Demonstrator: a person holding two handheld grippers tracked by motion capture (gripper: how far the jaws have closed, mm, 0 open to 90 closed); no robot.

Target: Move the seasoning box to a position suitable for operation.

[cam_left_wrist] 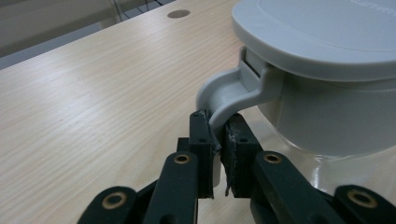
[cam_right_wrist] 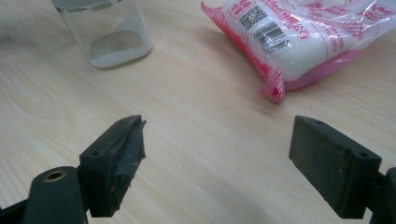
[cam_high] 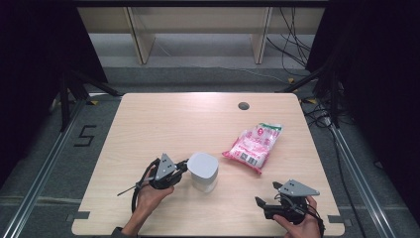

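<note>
Matt plastic lid (cam_left_wrist: 322, 32), glossy bag (cam_right_wrist: 299, 37), wood-grain table (cam_high: 163, 124)

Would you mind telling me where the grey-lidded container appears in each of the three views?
High view: grey-lidded container sits at lower centre, at the left gripper's tips.
Left gripper view: upper right, its handle between the jaws.
Right gripper view: its clear base at top left.
Shared landmark: the light wooden table.

The lidded jar (cam_high: 203, 171) stands at lower centre of the counter (cam_high: 173, 119); the bag (cam_high: 254, 145) lies to its upper right, apart.
</note>
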